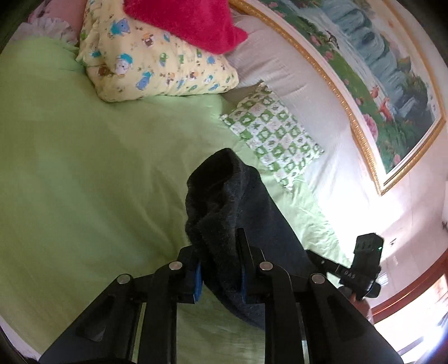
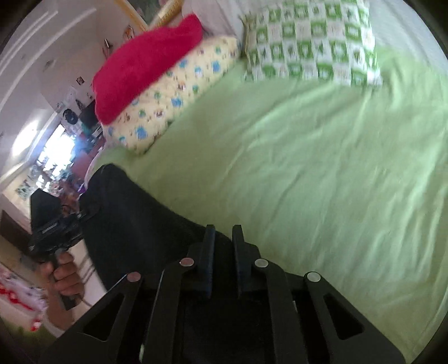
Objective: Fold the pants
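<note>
The dark navy pants [image 1: 224,212] are lifted above the green bed sheet [image 1: 84,168]. My left gripper [image 1: 217,252] is shut on a bunched, fleecy edge of the pants, which stands up between its fingers. In the right wrist view the pants [image 2: 126,218] stretch from my right gripper [image 2: 222,238] to the left, toward the other hand-held gripper [image 2: 53,226]. My right gripper's fingers are close together on the pants' edge. The right gripper also shows in the left wrist view [image 1: 364,266] at the lower right.
A yellow cartoon-print pillow [image 1: 151,56] with a red fleece blanket [image 1: 184,19] on it lies at the bed's head. A green checked pillow [image 1: 274,134] lies beside a white padded headboard [image 1: 294,70]. A gold-framed painting [image 1: 378,70] hangs above.
</note>
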{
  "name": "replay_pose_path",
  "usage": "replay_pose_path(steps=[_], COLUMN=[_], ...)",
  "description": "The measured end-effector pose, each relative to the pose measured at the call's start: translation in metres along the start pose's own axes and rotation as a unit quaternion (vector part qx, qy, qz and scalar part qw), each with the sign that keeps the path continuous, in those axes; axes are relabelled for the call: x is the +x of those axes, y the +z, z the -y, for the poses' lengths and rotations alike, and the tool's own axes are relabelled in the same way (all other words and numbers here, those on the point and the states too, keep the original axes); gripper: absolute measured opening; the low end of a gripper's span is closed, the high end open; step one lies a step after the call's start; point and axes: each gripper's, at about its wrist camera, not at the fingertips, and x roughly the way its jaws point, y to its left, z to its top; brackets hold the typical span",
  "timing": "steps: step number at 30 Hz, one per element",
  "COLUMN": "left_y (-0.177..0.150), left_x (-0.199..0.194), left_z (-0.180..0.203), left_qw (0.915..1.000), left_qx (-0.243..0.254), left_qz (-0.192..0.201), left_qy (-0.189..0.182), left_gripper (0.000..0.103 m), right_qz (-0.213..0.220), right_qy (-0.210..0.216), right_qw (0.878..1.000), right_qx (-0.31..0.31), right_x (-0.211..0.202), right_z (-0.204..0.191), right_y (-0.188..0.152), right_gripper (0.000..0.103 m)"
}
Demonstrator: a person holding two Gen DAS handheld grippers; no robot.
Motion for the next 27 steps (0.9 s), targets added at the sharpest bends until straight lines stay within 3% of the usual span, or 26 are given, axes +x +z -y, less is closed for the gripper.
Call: replay_pose_path(steps=[2,5,8,10,12,15,17,27], left_y=[0.001,-0.002,-0.002,0.000,0.002,0.003,0.000,-0.040], left_x=[0.011,0.035,0.023,0.004,-0.022,-0.035,-0.033,0.037], left_z=[-0.017,-0.036,-0.030,-0.026,-0.025,-0.017,-0.004,0.094], left_qw=[0.9999,0.9975,0.9966,0.9950,0.9945,0.9951,0.9952,0.9915], left_qx=[0.000,0.007,0.019,0.024,0.019,0.014,0.023,0.101], left_qz=[-0.012,-0.051,-0.041,-0.014,0.020,0.025,0.013,-0.079], left_qy=[0.008,0.048,0.069,0.096,0.101,0.095,0.094,0.024], left_gripper=[0.020,0.024,0.039,0.063,0.063,0.063,0.063,0.063], right_qz=[0.008,-0.001,-0.007,0.019,0.048,0.093,0.113,0.136], right_qy=[-0.009,-0.034,-0.044,-0.046,-0.050,-0.047,-0.058,-0.130], right_qw=[1.000,0.999,0.998,0.997,0.996,0.993,0.990,0.969], right_qx=[0.002,0.003,0.033,0.053,0.058,0.063,0.068,0.162], right_x=[0.014,0.046,0.054,0.031,0.004,-0.041,-0.068,-0.161], right_z=[-0.002,0.005,0.018,0.019,0.017,0.010,0.010,0.058], right_y=[-0.002,-0.012,-0.023,-0.027,-0.030,-0.044,-0.059,-0.143], right_gripper=[0.012,0.013,0.026,0.033,0.035,0.046,0.051,0.051])
